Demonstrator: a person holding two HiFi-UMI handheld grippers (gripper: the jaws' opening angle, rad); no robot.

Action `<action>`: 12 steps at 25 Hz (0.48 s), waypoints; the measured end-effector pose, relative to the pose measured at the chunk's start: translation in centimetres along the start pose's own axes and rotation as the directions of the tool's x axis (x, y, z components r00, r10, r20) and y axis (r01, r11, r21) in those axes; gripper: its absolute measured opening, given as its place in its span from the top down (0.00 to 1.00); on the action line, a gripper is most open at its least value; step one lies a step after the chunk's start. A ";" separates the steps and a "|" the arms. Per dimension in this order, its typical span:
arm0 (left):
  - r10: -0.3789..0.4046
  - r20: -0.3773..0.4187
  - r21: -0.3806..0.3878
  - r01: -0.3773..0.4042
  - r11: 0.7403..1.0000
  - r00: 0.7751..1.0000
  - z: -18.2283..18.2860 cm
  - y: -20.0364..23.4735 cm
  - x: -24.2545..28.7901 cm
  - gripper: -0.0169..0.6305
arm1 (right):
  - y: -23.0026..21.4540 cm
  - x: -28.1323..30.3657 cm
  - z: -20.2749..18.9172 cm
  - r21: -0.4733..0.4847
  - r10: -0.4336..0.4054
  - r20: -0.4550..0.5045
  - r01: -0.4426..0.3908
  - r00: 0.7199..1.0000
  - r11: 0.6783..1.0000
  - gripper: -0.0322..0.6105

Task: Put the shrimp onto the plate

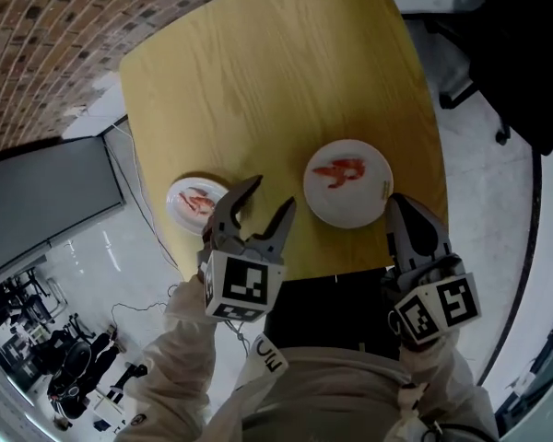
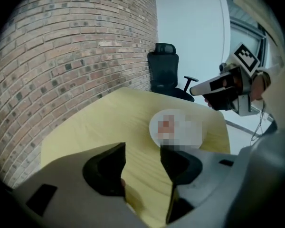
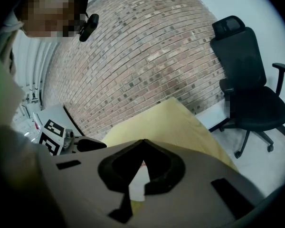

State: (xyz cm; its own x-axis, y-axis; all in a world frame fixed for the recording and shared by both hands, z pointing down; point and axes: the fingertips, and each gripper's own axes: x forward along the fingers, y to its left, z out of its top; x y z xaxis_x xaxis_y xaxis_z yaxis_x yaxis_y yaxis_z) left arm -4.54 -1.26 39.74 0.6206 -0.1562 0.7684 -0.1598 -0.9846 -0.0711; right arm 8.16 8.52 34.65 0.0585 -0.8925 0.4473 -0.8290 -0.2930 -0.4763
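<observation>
A yellow table [image 1: 258,63] fills the head view. At its near edge the left gripper [image 1: 271,194] hovers with jaws wide and empty, and the right gripper [image 1: 398,201] has its jaws closed together on nothing. Between the grippers sits a white plate [image 1: 369,212] with a shrimp [image 1: 339,170] on it. A smaller dish [image 1: 177,191], left of the left gripper, carries a second shrimp [image 1: 199,201].

**Two plates side by side at the table's near edge**

On the table [image 1: 258,72], two plates sat near the edge closest to the person. The smaller plate [image 1: 175,201] lay to the left with a shrimp [image 1: 199,202] on it. The larger plate [image 1: 361,208] lay to the right, bearing a second shrimp [image 1: 340,170]. The left gripper [image 1: 272,193] hung between the plates, just beside the smaller one. The right gripper [image 1: 396,205] was at the larger plate's right rim. A brick wall [image 1: 37,35] stood beyond the table's left side, and an office chair [image 2: 164,72] stood past its far end.
</observation>
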 end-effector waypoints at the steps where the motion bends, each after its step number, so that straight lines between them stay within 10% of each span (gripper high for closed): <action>1: 0.010 -0.006 -0.013 -0.010 1.000 1.000 -0.6 0.6 -0.5 0.64 | 0.7 0.5 -0.1 -0.006 0.013 -0.007 -0.013 1.000 1.000 0.91; 12: 0.031 -0.135 0.000 -0.031 1.000 0.990 -8.0 5.6 -5.6 0.60 | 6.9 4.8 -1.0 -0.059 0.121 -0.076 -0.126 0.990 0.990 0.91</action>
State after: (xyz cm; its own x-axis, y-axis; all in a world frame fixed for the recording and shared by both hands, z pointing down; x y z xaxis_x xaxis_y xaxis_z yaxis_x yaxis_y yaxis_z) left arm -15.09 -5.30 40.09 0.5060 -0.1746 0.8447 -0.1787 -0.9793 -0.0954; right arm 2.14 2.50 34.27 -0.0849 -0.8927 0.4426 -0.8610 -0.1578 -0.4835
